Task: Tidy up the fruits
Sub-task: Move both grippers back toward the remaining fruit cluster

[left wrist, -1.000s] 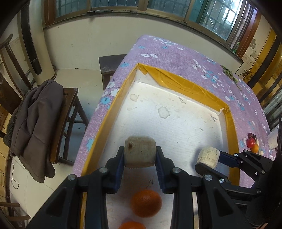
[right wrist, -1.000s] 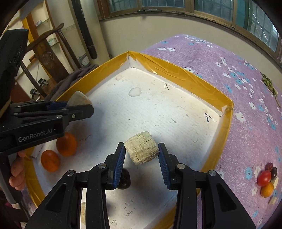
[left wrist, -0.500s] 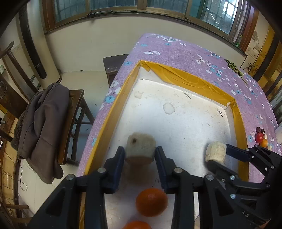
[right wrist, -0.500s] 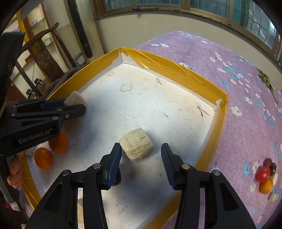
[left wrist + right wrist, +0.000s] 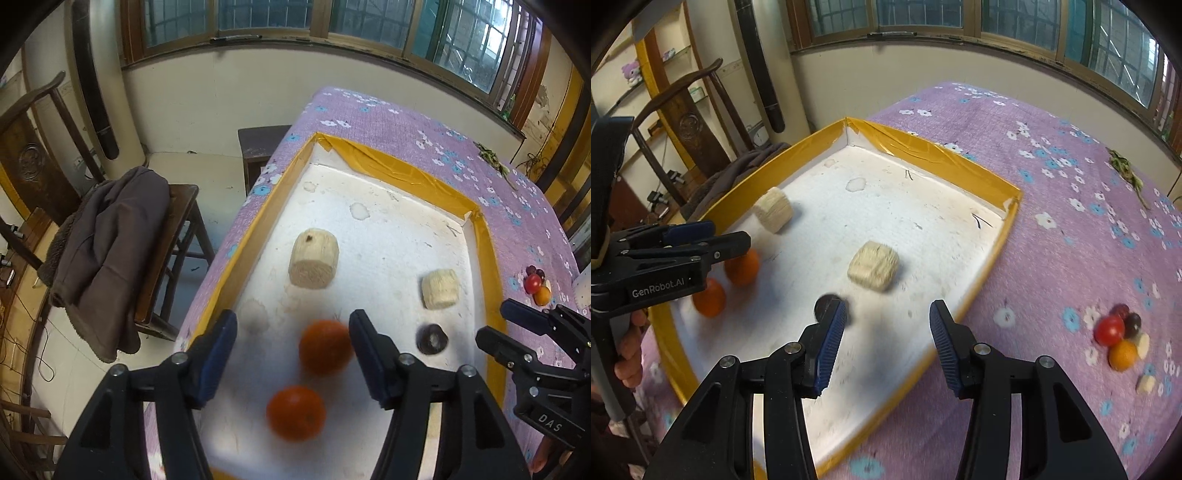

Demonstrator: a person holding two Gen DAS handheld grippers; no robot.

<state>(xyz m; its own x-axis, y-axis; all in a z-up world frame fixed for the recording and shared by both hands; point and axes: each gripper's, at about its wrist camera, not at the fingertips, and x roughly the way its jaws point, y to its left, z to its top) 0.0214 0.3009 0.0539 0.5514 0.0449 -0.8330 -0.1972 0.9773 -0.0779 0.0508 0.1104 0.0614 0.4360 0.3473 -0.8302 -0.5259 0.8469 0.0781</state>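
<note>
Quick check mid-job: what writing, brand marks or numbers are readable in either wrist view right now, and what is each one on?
"GenRobot.AI": white lettering on the black body of the left hand-held gripper, seen in the right wrist view.
"DAS": pale letters on the black body of the right hand-held gripper, seen in the left wrist view; possibly cut off.
Small dark pen marks on the white foam tray with yellow taped rim: unreadable.

Left gripper (image 5: 291,350) and right gripper (image 5: 886,343) both tilted downward, jaws opening, nothing pressed between; hand (image 5: 628,354) gripping left handle

Both oranges (image 5: 325,350) blur; the dark round fruit (image 5: 827,308) hides behind tongs.
</note>
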